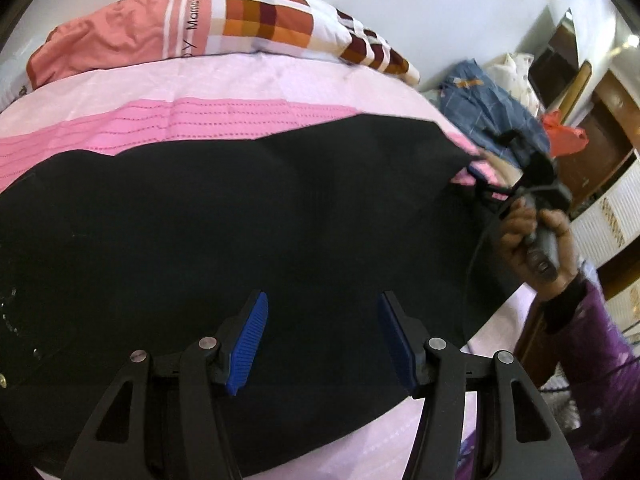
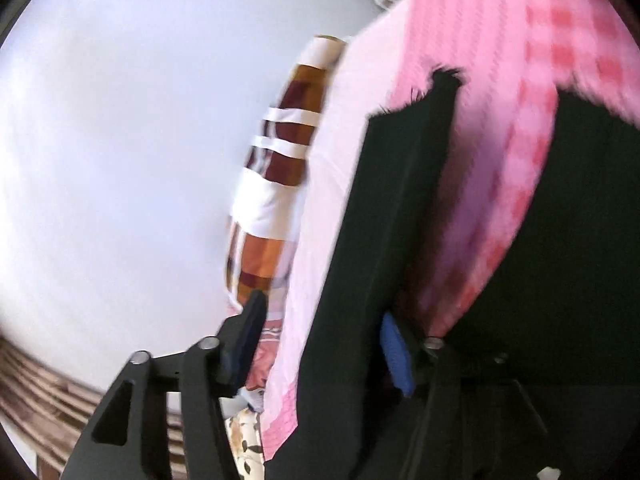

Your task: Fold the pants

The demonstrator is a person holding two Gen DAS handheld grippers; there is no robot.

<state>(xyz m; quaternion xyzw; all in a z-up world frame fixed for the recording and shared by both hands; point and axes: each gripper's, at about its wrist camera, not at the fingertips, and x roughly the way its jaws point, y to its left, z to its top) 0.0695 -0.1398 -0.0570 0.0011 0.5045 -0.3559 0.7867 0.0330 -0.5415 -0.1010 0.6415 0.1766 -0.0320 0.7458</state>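
Left claw [image 1: 320, 340]: jaws apart, nothing held, hovering over cloth.
Black pants [image 1: 240, 220]: spread flat on pink bed sheet [image 1: 224, 84].
Right claw [image 2: 320, 344]: jaws apart; a cloth strip between them, seemingly unpinched; view blurred.
Risk: loose fold may slide open, wrinkle.
Pillow [image 1: 248, 20]: beyond.

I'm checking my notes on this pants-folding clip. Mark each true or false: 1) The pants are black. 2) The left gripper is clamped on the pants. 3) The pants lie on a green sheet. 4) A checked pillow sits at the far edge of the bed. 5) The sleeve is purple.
1) The pants are black: true.
2) The left gripper is clamped on the pants: false; its blue pads stand apart above the cloth, gripping nothing.
3) The pants lie on a green sheet: false; the sheet is pink.
4) A checked pillow sits at the bed's far edge: true.
5) The sleeve is purple: true.
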